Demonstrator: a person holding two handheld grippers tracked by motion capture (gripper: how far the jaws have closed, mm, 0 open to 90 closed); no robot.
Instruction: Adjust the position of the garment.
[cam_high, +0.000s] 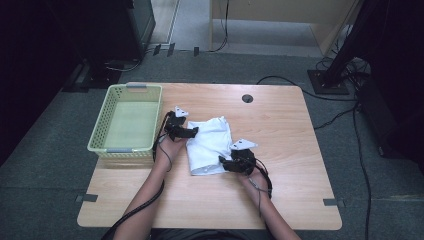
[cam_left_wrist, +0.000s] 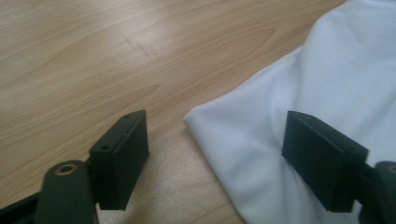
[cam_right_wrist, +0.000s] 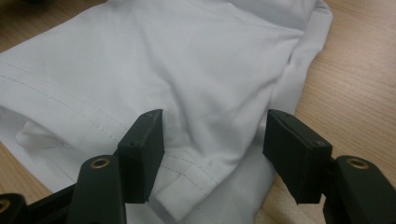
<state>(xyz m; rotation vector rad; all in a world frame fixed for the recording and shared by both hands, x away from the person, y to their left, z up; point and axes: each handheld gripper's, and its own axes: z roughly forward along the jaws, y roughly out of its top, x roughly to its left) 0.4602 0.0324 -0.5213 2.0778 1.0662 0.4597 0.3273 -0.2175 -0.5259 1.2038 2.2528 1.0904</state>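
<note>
At the left side of the wooden table (cam_high: 300, 150), which has a light grain and rounded corners, we see a pale green plastic basket (cam_high: 100, 125) with perforated walls and grey handles; nothing lies inside it, and its near edge reaches almost to the table edge. Just right of the basket is our left gripper (cam_high: 192, 131), black and hard, with a grey three-cornered plate on top. In the left gripper view its jaws stand wide apart: one jaw is over bare wood and the other is over the white garment (cam_left_wrist: 336, 93), with the folded corner of the cloth between them, and the pads do not press on it. The white garment (cam_high: 210, 142) lies in the middle of the table, a soft and smooth fabric, folded roughly into a rectangle with some wrinkles. In the right gripper view the cloth (cam_right_wrist: 187, 70) shows a stitched hem with two lines of seam. Our right gripper (cam_high: 224, 161) is at the near right corner of the garment; its jaws are also apart, standing over the hem part, and we cannot see them pinch the fabric. To the right of the garment much open wood remains, up to the right edge, and a round dark cable hole (cam_high: 247, 98) sits near the far edge.
</note>
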